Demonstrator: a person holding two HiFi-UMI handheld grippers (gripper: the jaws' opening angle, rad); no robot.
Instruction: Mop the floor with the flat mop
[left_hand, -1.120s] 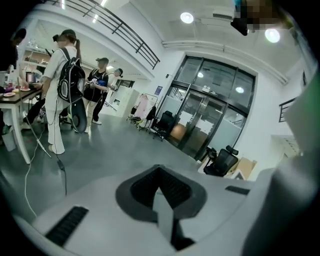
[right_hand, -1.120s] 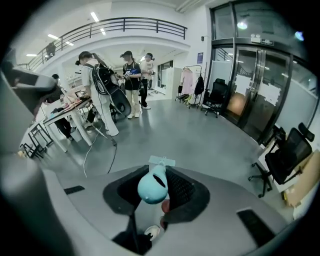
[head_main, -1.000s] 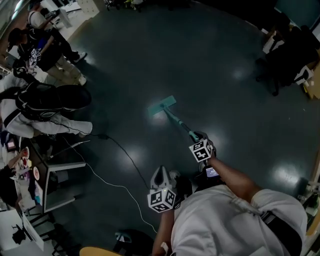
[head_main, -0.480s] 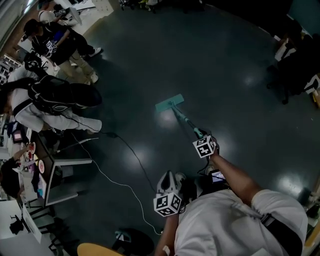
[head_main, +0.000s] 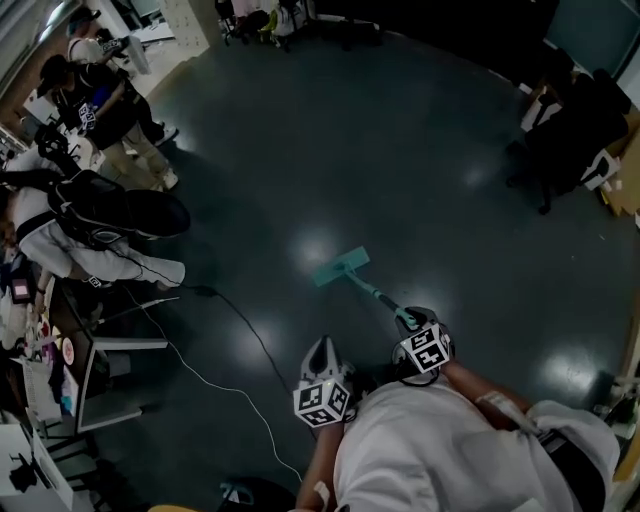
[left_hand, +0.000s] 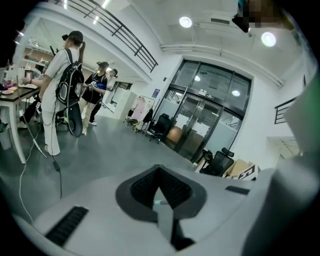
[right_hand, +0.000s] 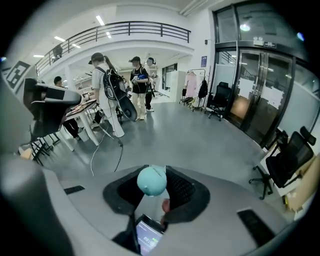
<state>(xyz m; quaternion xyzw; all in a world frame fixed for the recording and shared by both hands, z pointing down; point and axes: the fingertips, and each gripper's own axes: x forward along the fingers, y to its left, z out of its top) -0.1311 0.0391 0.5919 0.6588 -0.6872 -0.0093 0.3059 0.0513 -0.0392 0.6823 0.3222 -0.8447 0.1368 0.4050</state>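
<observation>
The flat mop's teal head (head_main: 340, 267) lies on the dark glossy floor (head_main: 330, 130), a short way ahead of me. Its teal handle (head_main: 378, 296) slants back to my right gripper (head_main: 410, 325), which is shut on the upper end. In the right gripper view the rounded teal handle end (right_hand: 151, 181) sits clamped between the jaws of that gripper (right_hand: 153, 186). My left gripper (head_main: 320, 347) is held beside my body, left of the handle and apart from it. Seen in its own view, the left gripper (left_hand: 161, 195) is shut with nothing held.
Several people (head_main: 95, 205) stand by white tables (head_main: 110, 345) at the left. A white cable (head_main: 235, 375) and a black cable (head_main: 250, 330) trail across the floor from there towards my feet. Black office chairs (head_main: 570, 130) stand at the far right.
The mop head has been drawn back towards me across the floor. My right gripper came back with the handle, closer to my body. The left gripper stayed about where it was.
</observation>
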